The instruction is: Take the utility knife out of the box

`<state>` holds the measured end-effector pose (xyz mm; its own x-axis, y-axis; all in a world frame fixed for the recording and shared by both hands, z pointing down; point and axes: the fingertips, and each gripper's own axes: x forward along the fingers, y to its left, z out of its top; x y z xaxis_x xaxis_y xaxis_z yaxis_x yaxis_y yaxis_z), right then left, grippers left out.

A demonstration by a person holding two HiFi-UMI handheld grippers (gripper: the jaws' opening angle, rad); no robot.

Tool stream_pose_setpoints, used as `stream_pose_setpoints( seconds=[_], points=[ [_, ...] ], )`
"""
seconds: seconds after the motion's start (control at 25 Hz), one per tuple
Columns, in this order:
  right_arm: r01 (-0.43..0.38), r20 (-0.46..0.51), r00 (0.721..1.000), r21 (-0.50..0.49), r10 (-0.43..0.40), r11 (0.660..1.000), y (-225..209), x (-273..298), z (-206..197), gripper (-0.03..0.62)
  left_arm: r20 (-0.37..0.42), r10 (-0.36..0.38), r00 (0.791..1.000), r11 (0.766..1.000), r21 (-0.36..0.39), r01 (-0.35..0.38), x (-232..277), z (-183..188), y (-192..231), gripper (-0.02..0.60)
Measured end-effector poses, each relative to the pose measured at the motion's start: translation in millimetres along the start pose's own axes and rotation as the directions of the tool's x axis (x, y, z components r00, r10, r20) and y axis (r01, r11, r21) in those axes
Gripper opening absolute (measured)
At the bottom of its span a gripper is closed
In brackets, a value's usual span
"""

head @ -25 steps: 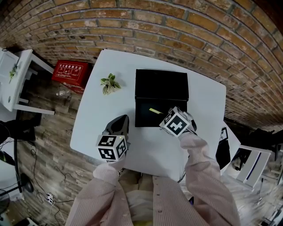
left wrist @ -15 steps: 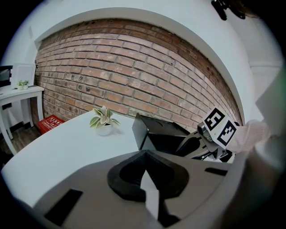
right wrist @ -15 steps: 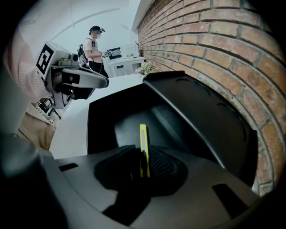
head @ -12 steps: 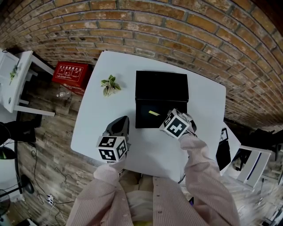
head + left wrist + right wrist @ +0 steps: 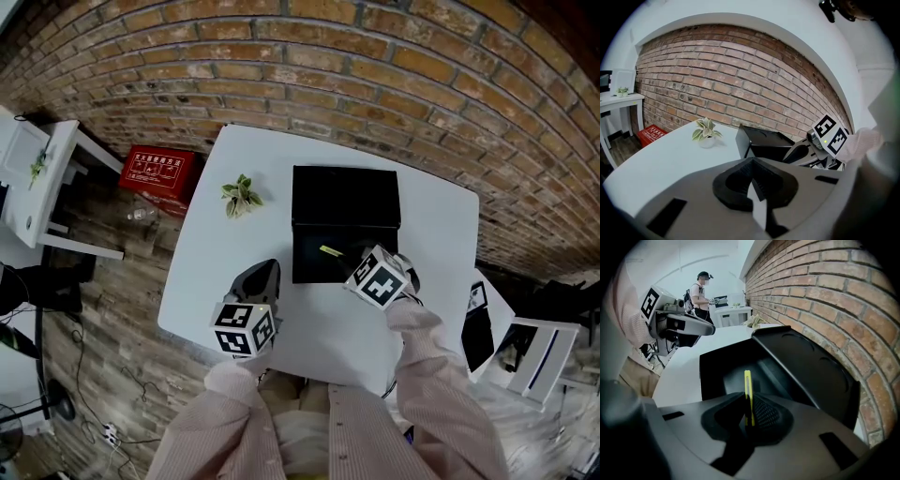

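Between just-closing jaws of right claw (image 5: 748,414): utility knife (image 5: 747,387), gripped, inside box (image 5: 811,369).

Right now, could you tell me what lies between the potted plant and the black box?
Only bare white table separates the potted plant from the black box, in the head view.

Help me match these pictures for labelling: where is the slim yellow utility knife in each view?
Head view: the slim yellow utility knife lies inside the open black box, just left of the right gripper.
Left gripper view: not visible; the black box's wall hides it.
Right gripper view: centre, on edge between that gripper's jaws, which have just been closing onto it.
Shared landmark: the black box.
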<state>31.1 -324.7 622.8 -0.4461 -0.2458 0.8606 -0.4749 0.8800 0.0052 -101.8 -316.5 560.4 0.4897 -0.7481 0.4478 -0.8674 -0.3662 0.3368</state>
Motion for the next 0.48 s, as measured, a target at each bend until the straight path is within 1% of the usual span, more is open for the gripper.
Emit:
stream_pose_setpoints(
  seconds=[0.12,0.32,0.48],
  points=[
    [0.015,0.045,0.999,0.011,-0.016,1.0,3.0,-9.4,5.1,0.054,0.037,-0.031,0.999,0.999,0.014,0.031,-6.0,6.4,-7.9,-0.008],
    [0.07,0.095,0.993,-0.007,-0.069,0.998,6.4,-29.0,11.6,0.054,0.071,-0.062,0.996,0.997,0.05,0.058,-14.3,14.9,-19.5,-0.008],
    [0.091,0.166,0.981,0.035,-0.095,0.995,9.1,-44.8,15.2,0.054,0.097,-0.095,0.991,0.993,0.083,0.087,-19.7,23.1,-30.4,-0.008]
  ],
)
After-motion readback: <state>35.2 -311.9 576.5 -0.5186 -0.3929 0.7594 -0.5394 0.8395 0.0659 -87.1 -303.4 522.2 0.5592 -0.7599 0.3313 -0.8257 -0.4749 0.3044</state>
